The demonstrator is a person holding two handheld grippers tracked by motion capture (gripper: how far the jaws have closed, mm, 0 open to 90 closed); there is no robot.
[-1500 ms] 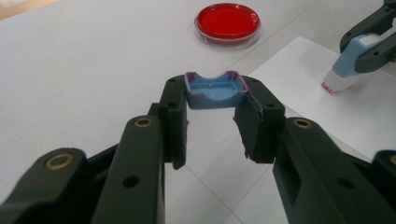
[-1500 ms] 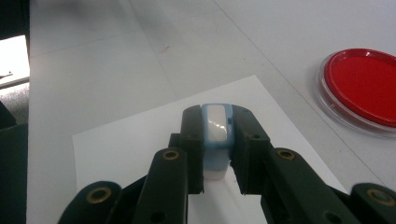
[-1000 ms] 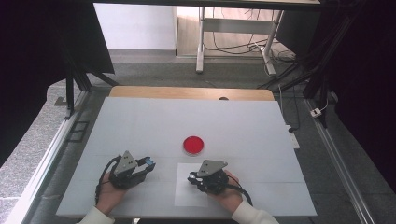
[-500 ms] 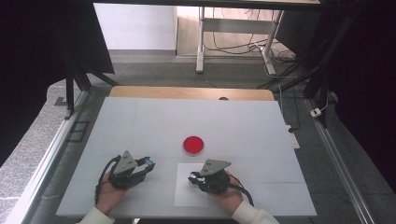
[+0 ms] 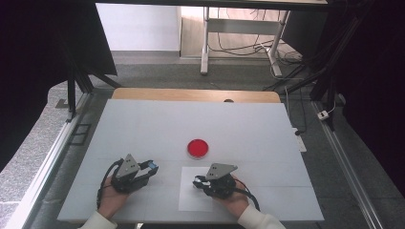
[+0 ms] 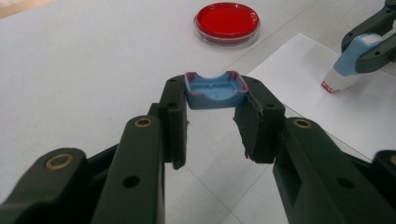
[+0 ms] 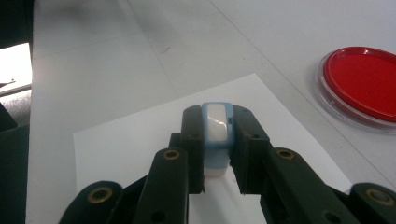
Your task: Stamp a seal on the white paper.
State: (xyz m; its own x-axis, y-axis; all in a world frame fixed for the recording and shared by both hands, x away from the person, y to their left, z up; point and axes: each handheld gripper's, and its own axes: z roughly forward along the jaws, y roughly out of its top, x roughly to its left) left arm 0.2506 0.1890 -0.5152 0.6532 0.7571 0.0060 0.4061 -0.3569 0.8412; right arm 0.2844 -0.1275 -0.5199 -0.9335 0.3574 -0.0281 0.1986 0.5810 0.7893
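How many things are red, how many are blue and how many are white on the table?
Red: 1, the dish
Blue: 2, the cap and the stamp
White: 1, the paper sheet
Total: 4

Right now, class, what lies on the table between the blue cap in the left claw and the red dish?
Nothing: in the left gripper view, bare white table runs from the blue cap to the red dish.

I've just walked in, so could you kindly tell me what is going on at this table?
A person works with two tools. The left hand-held gripper holds a small blue cap. The right hand-held gripper presses a blue-and-white stamp, its red face down, on a white paper sheet. A red dish sits beyond it.
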